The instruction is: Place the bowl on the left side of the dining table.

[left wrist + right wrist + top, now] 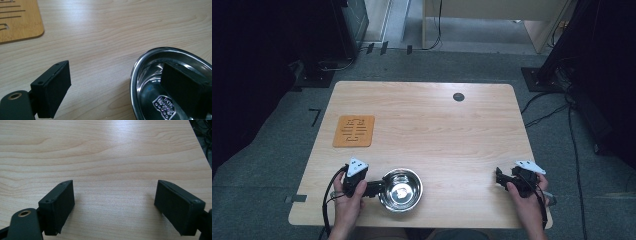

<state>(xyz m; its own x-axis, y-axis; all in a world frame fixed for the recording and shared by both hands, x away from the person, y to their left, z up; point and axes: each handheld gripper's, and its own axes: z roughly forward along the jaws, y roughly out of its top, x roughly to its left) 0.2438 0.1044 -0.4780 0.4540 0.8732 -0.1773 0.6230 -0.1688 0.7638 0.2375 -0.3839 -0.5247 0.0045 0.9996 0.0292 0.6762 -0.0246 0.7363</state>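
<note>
Jaws of left gripper astride half-cropped bowl rim

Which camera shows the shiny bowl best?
The high view: the whole round steel bowl sits on the table, beside the left tongs. The left gripper view shows just part of its rim, with one jaw inside. The right gripper view looks at bare wood.

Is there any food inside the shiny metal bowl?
No, the steel bowl holds no food; in the left gripper view only its stamped mark and one jaw of the open left claw sit inside it.
</note>
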